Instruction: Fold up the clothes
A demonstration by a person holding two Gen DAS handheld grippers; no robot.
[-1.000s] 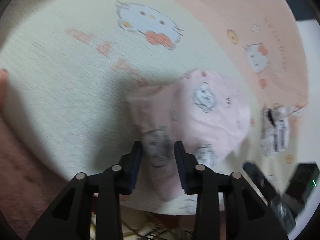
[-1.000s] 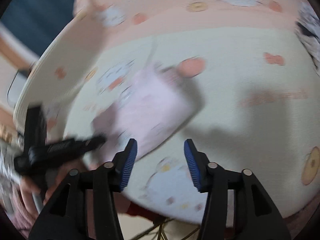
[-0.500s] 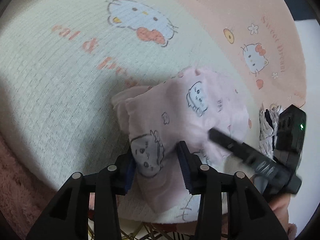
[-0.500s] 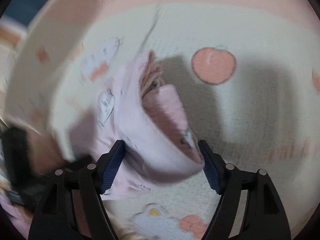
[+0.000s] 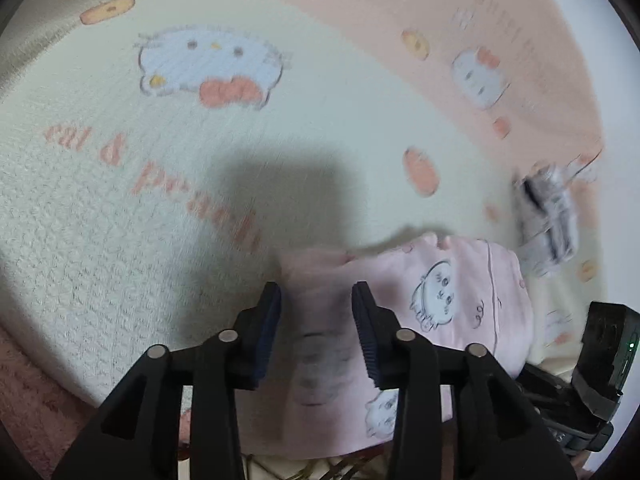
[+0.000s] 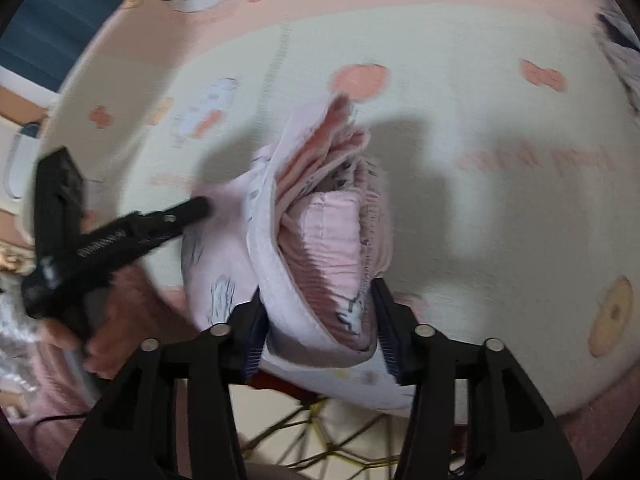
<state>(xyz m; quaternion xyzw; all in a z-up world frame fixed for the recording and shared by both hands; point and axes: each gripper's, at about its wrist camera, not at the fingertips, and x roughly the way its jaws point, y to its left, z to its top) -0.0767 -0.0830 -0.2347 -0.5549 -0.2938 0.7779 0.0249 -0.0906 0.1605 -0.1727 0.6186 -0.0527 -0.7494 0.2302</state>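
Observation:
A folded pink garment (image 5: 452, 300) printed with cartoon faces lies near the front edge of a cream and peach blanket (image 5: 160, 220). My left gripper (image 5: 316, 332) stands open over the garment's left end, with cloth between its jaws. My right gripper (image 6: 320, 328) is wide open around the thick folded bundle (image 6: 320, 220), the layered edges facing the camera. The left gripper also shows in the right wrist view (image 6: 120, 240), its tip on the garment's left side. The right gripper's body shows at the lower right of the left wrist view (image 5: 592, 380).
A black and white patterned cloth (image 5: 548, 212) lies on the blanket to the right of the garment. The blanket's front edge (image 6: 360, 396) hangs over a metal frame just under both grippers. A pink fuzzy surface (image 5: 32, 400) lies at the lower left.
The garment has slid toward the blanket's front edge. My right gripper closed in around the folded bundle. My left gripper shifted to the garment's left end.

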